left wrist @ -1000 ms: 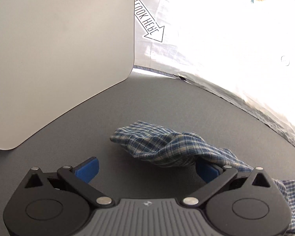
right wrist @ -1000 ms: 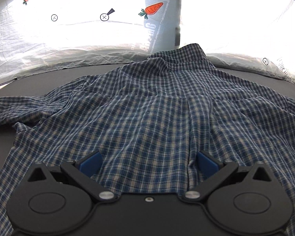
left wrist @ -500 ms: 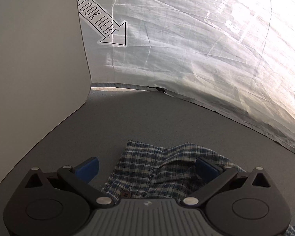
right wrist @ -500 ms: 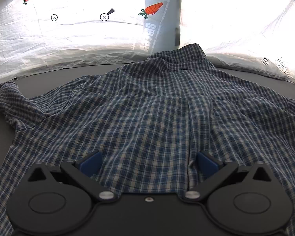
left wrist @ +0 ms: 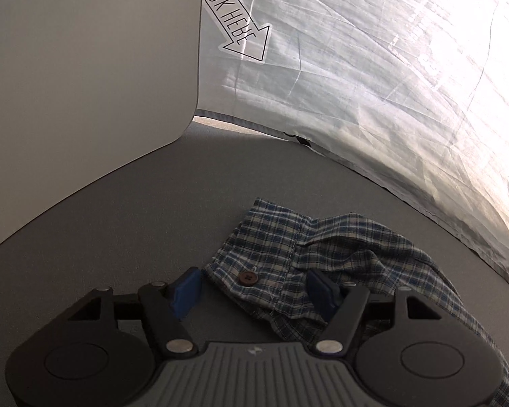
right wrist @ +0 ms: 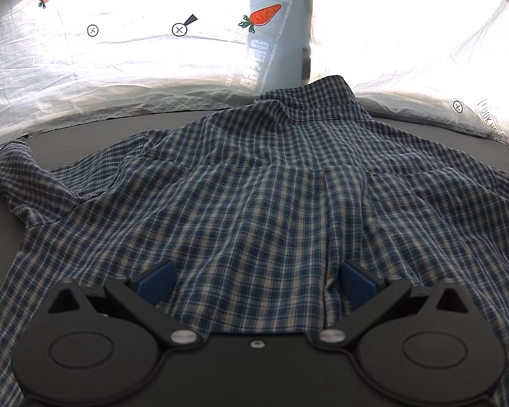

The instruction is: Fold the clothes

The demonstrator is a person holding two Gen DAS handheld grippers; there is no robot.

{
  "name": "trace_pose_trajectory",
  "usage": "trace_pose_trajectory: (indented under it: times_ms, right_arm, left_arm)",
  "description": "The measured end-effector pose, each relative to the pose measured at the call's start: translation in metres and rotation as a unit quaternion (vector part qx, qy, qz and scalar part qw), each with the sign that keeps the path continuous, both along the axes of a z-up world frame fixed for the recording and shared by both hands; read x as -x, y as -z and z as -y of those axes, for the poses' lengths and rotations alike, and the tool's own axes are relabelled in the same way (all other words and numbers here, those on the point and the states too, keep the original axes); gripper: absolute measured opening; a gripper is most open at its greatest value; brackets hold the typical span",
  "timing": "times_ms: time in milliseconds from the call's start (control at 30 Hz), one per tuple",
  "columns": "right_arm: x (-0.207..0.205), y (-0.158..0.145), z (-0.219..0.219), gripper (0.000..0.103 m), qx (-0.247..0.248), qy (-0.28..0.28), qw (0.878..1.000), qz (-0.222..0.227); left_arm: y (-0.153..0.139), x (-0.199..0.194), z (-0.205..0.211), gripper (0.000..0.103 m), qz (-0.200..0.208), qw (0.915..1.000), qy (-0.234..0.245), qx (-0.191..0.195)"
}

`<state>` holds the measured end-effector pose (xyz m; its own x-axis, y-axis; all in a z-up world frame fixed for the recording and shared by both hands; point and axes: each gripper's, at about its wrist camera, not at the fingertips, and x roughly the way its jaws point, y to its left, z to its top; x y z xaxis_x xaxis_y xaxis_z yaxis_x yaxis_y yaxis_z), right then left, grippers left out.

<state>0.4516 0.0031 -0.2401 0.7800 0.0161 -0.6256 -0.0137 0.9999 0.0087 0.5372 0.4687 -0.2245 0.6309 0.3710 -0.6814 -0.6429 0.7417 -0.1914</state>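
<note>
Plaid shirt [right wrist: 264, 183] spread face down across the dark grey table [right wrist: 3, 224], collar toward twelve o'clock against the white printed sheet [right wrist: 125, 68] hanging behind. Left sleeve trailing out toward nine o'clock, ending in a cuff [left wrist: 264, 257] with a brown button [left wrist: 248, 277]. Left gripper [left wrist: 254, 288] tilted down over that cuff, jaws closing, blue pads [left wrist: 186, 291] on either side of the fabric with a gap showing on the nine o'clock side, so not yet clamped. Cuff lying flat on the table, rest of the sleeve rumpled toward four o'clock. Pale board [left wrist: 85, 68] standing at ten o'clock in the left wrist view, arrow sticker [left wrist: 237, 27] on the sheet at twelve. Right gripper [right wrist: 258, 283] low over the shirt's lower back, jaws spread wide, cloth lying between the pads but ungripped; a vertical pleat running just inside the three o'clock pad. Carrot print [right wrist: 263, 16] on the sheet at twelve.
</note>
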Motion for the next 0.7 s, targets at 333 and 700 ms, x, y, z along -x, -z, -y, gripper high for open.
trace_pose_trajectory:
  times_ms: [333, 700]
  right_arm:
    - [0.000, 0.000, 0.001, 0.103, -0.001, -0.001, 1.000, 0.000]
    - [0.000, 0.001, 0.001, 0.103, -0.001, -0.001, 1.000, 0.000]
  left_arm:
    - [-0.069, 0.037, -0.019, 0.003, 0.079, 0.9958, -0.042, -0.017]
    - [-0.069, 0.109, 0.007, 0.003, -0.021, 0.9957, -0.050, -0.075]
